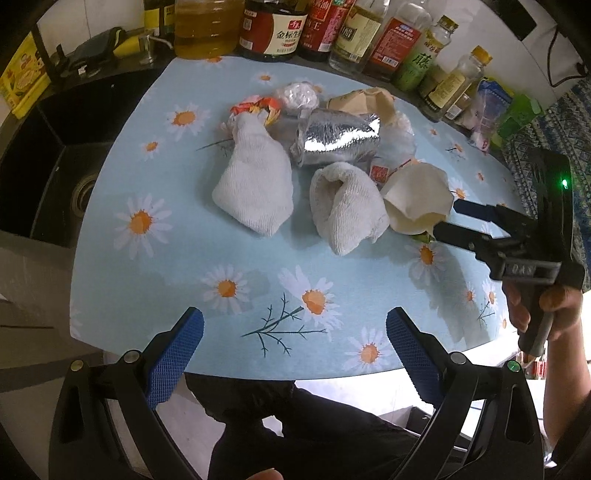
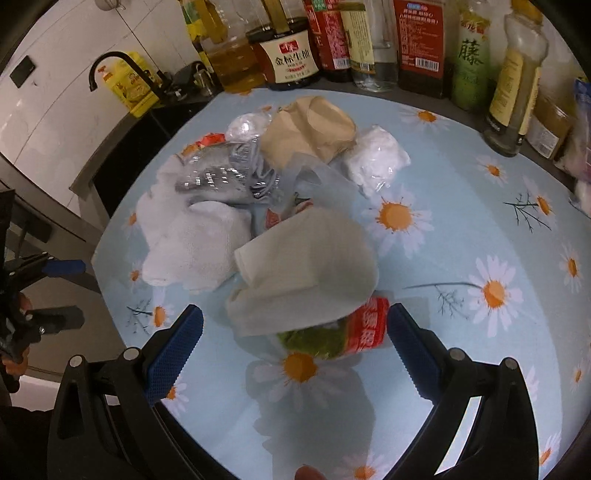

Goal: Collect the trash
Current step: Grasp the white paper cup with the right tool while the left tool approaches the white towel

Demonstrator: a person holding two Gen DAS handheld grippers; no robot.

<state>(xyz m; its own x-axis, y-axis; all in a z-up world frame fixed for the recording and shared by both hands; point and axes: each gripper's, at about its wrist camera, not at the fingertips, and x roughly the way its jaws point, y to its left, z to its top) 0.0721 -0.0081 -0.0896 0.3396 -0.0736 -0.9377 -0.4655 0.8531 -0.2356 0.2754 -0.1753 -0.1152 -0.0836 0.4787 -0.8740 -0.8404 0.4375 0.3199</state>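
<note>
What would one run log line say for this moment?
left gripper: open, away from pile | right gripper: open at cream paper and red-green wrapper | pile on daisy cloth, nothing lifted

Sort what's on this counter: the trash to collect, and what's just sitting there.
Trash to collect: two white paper wads, silver foil bag, cream paper piece, brown paper, red-and-green wrapper, clear plastic bundle.

Just there: sauce and oil bottles, sink, floral tablecloth.

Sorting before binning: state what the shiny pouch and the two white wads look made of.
Shiny pouch: probably metallised foil film, glossy; it mirrors light and holds sharp creases.
White wads: likely paper towel or thin cloth, matte; a waffle texture shows, with soft folds.
</note>
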